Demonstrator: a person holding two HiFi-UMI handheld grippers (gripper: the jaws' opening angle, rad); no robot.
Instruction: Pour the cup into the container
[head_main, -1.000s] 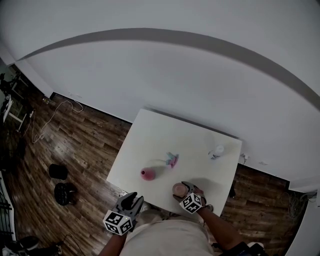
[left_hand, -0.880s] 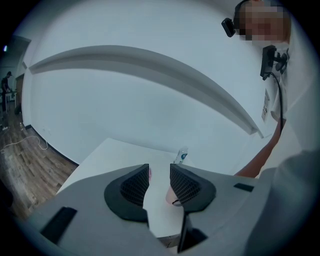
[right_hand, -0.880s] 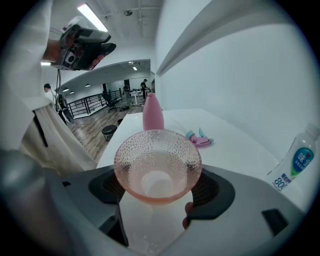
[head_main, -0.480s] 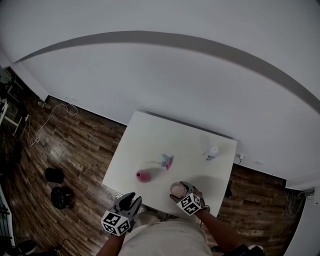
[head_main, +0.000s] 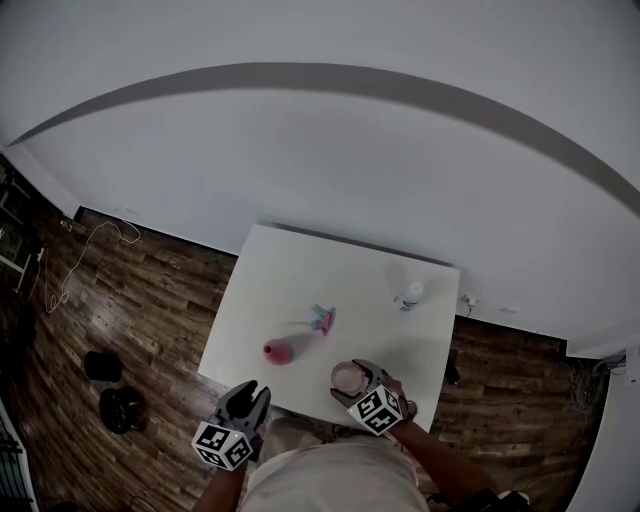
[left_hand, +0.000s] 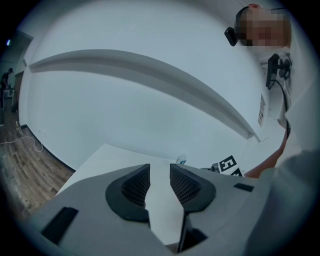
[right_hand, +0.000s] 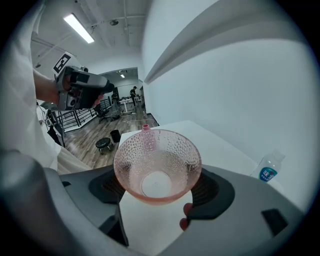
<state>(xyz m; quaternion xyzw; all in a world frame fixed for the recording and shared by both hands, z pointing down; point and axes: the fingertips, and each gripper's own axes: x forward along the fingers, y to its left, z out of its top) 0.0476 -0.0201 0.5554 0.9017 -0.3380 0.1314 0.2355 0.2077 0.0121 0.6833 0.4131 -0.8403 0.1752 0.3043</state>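
Note:
My right gripper (head_main: 352, 380) hovers at the near edge of the white table (head_main: 300, 270), shut on a pink dimpled glass cup (head_main: 347, 377). In the right gripper view the cup (right_hand: 157, 165) stands upright between the pads, and its inside looks empty. A pink container (head_main: 277, 351) stands on the table to the left of the cup; its top (right_hand: 146, 128) peeks over the cup's rim. My left gripper (head_main: 248, 392) hangs off the table's near edge, by the person's body. Its jaws (left_hand: 160, 175) stand a narrow gap apart with nothing between them.
A small pink and blue object (head_main: 321, 320) lies mid-table. A clear water bottle (head_main: 408, 294) stands near the far right corner, also seen as bottle (right_hand: 268, 169). Dark stools (head_main: 112, 405) stand on the wooden floor at the left. A white wall rises behind the table.
The head view has shifted, so the table sits further left and higher in frame. Both grippers keep their places by the near edge; the right one still holds the cup.

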